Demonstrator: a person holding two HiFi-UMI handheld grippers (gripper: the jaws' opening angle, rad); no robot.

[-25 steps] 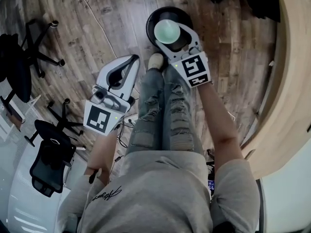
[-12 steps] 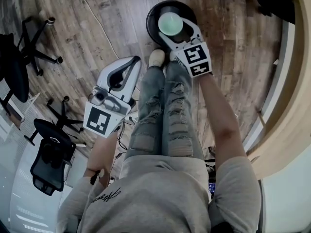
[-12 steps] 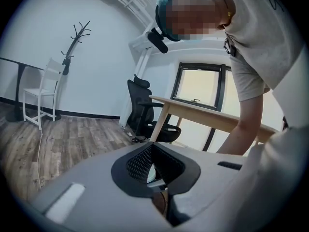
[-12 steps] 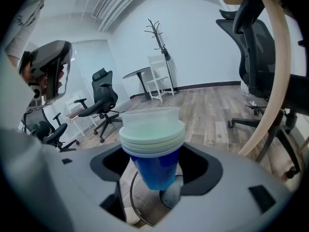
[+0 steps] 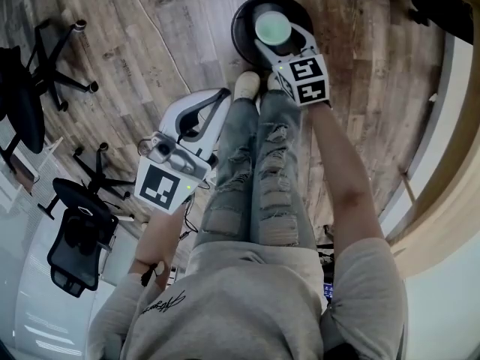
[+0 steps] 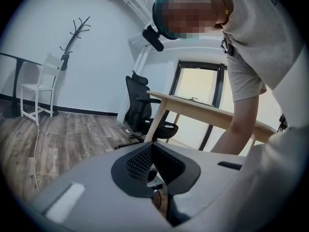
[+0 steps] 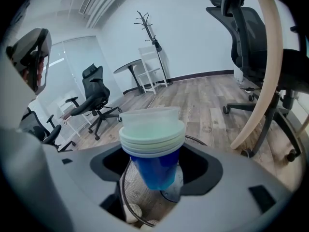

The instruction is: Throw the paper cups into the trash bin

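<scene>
A stack of blue paper cups [image 7: 153, 146] with pale rims stands upright between the jaws of my right gripper [image 7: 157, 173], which is shut on it. In the head view the cups [image 5: 272, 27] hang directly above the round black mesh trash bin [image 5: 241, 37], held by the right gripper [image 5: 274, 36]. The bin's wire rim [image 7: 126, 185] shows just under the cups. My left gripper [image 5: 219, 96] hangs lower left beside the person's leg, shut with nothing in it. Its jaws [image 6: 153, 153] meet in a closed V.
Black office chairs [image 5: 26, 88] [image 5: 79, 235] stand on the wooden floor at the left. A curved wooden table [image 5: 450, 141] runs along the right. The person's legs [image 5: 262, 163] and shoes stand just before the bin. A coat stand [image 7: 150, 28] and white chair [image 6: 41, 88] stand by the wall.
My right gripper has carried the cups forward, from the bin's near edge to over its middle. The left gripper has hardly shifted.
</scene>
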